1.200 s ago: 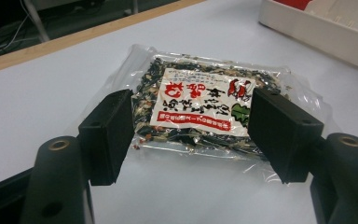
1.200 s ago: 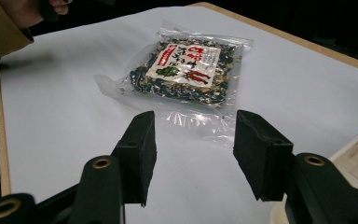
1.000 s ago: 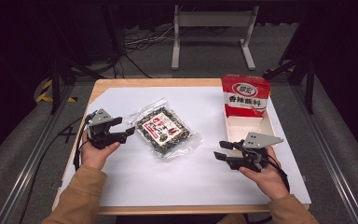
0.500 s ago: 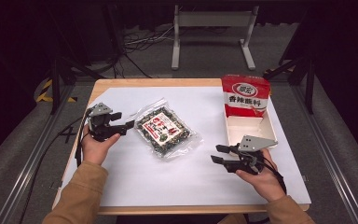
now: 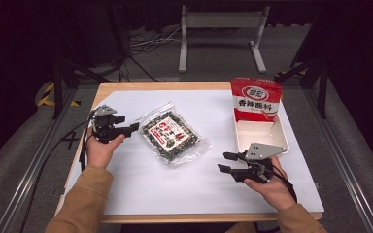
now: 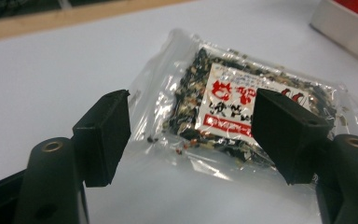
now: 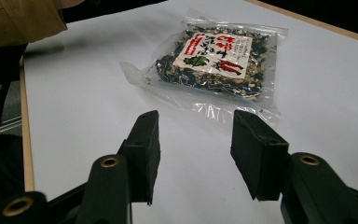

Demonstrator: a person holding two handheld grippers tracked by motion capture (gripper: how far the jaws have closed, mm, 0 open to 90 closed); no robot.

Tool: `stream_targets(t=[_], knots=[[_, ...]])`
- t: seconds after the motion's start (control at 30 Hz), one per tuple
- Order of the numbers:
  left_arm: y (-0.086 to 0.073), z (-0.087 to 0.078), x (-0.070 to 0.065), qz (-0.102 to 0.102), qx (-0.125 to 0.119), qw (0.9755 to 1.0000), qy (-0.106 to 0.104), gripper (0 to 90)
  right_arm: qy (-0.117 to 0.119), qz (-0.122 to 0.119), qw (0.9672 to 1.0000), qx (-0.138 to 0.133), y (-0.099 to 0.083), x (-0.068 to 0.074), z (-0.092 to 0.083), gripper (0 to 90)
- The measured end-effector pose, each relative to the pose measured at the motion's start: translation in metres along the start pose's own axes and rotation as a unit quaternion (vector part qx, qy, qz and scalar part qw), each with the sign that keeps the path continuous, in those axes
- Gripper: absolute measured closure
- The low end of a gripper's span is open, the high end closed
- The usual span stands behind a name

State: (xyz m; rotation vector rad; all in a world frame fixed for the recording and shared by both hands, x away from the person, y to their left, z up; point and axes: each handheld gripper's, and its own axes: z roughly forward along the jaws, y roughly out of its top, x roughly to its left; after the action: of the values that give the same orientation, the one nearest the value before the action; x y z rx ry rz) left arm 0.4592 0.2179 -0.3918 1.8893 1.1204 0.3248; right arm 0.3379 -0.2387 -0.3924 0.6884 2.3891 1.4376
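Clear plastic wraps the seasoning packet [image 5: 171, 137], which lies flat on the white table sheet [image 5: 175, 189], its dark contents and red-and-white label facing up. Just left of the packet, the left gripper [image 5: 128, 125] has just been opening its jaws; they stand apart, probably short of the packet's edge. Well to the packet's lower right, the right gripper [image 5: 228, 162] is spread and empty. Right of the packet, a red bag [image 5: 255, 98] stands in a white tray [image 5: 281, 138].

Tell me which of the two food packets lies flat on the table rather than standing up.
The clear plastic packet of dark dried mix with a red-and-white label lies flat mid-table. The red printed packet stands upright in the white tray.
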Motion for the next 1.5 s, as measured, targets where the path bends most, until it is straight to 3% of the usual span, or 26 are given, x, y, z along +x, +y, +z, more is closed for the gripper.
stream_targets(t=[0.07,0.17,0.37,0.5,0.6,0.7,1.1,1.23,1.5], knots=[[0.002,0.003,0.003,-0.018,0.013,0.9997,-0.011,28.1,0.002,-0.002,1.0000,-0.001,0.001,0.000,0.000,51.3],[0.004,0.006,0.004,-0.012,0.024,0.9996,0.002,29.3,0.009,-0.006,0.9999,-0.003,0.003,0.000,0.001,50.7],[0.004,0.021,0.016,-0.049,0.025,0.9982,0.024,29.5,0.017,-0.012,0.9998,-0.002,0.004,0.001,0.005,49.2],[0.008,0.030,0.025,-0.045,0.050,0.9970,0.039,31.3,0.017,-0.011,0.9998,-0.005,0.003,0.001,0.003,49.0],[0.010,0.032,0.028,-0.049,0.045,0.9972,0.035,32.3,0.016,-0.010,0.9998,-0.004,0.002,0.001,0.002,48.9],[0.008,0.038,0.036,-0.069,0.032,0.9966,0.031,33.4,0.016,-0.008,0.9998,-0.003,0.000,0.001,0.003,48.6],[-0.003,0.056,0.056,-0.095,0.038,0.9946,0.018,39.5,0.023,-0.013,0.9993,-0.026,-0.002,0.006,0.000,48.7],[-0.008,0.061,0.063,-0.113,0.045,0.9925,-0.004,44.4,0.025,-0.014,0.9988,-0.039,-0.002,0.007,-0.002,48.7],[-0.011,0.069,0.063,-0.120,0.056,0.9909,-0.028,54.5,0.028,-0.013,0.9987,-0.040,-0.002,0.007,-0.001,48.4]])
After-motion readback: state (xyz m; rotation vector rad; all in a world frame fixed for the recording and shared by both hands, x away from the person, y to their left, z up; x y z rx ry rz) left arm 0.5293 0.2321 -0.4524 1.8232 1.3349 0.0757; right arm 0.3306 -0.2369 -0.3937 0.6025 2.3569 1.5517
